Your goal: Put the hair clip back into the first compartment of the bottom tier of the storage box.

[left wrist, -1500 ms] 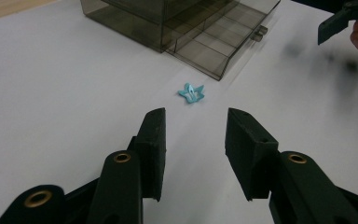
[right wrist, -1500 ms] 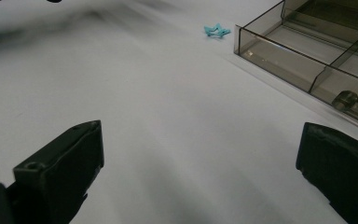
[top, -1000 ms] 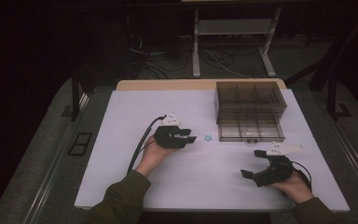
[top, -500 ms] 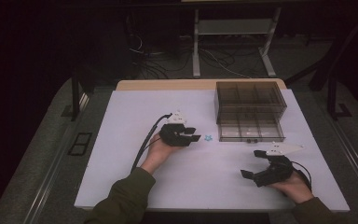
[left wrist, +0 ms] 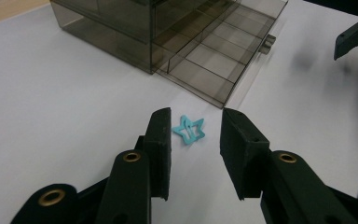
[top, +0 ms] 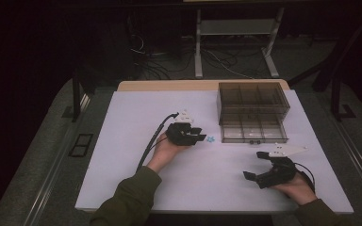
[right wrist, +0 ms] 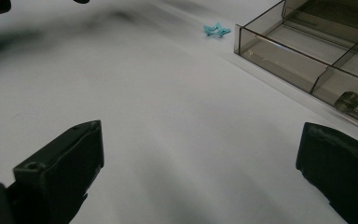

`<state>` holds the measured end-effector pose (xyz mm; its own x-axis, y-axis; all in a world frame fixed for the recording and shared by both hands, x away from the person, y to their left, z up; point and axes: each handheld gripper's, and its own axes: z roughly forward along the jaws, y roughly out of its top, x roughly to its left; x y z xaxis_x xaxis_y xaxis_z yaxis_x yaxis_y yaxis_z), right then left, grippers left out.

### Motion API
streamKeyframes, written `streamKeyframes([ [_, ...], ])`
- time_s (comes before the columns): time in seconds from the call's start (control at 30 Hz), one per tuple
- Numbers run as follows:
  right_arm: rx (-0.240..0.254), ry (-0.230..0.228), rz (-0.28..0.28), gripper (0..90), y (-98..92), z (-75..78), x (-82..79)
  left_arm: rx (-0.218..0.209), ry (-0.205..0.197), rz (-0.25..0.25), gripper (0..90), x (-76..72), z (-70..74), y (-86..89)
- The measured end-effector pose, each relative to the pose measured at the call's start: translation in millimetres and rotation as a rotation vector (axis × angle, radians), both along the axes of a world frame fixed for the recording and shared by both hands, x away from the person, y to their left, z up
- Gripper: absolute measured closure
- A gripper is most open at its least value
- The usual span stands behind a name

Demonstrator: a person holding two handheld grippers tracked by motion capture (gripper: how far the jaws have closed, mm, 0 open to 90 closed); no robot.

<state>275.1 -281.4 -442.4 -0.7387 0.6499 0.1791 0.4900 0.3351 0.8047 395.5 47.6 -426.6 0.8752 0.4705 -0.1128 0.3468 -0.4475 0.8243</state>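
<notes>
Left gripper (left wrist: 196,140) has its jaws apart, and they've just been narrowing around the little blue star clip (left wrist: 189,129), which lies on the table between the tips, untouched. Right gripper (right wrist: 200,172) sits wide open.

The left gripper (left wrist: 193,154) has just been narrowing its jaws around a blue star clip (left wrist: 189,130) lying untouched on the white table (left wrist: 51,102), near a smoky plastic drawer box (left wrist: 177,32).
</notes>
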Motion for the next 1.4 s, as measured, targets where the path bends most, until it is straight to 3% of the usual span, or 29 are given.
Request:
streamKeyframes([
  [0.77, -0.001, 0.002, 0.005, 0.2, -0.9, -0.4, 0.2, 0.048, 0.032, -0.053, 69.8, 14.1, -17.0, -29.3],
  [0.83, 0.0, 0.002, 0.005, 0.2, -0.8, -0.4, 0.3, 0.036, 0.04, -0.043, 69.8, 13.8, -19.8, -32.6],
  [1.13, -0.002, 0.005, 0.007, 0.2, -0.5, -0.4, 0.0, 0.073, 0.047, -0.057, 69.8, 15.5, -27.7, -35.4],
  [1.23, -0.002, 0.004, 0.008, 0.2, -0.8, -0.2, -0.2, 0.107, 0.041, -0.072, 70.2, 16.7, -29.3, -34.7],
  [1.4, -0.002, 0.005, 0.008, 0.2, -0.5, -0.3, -0.1, 0.108, 0.033, -0.069, 74.0, 16.6, -29.6, -34.7],
])
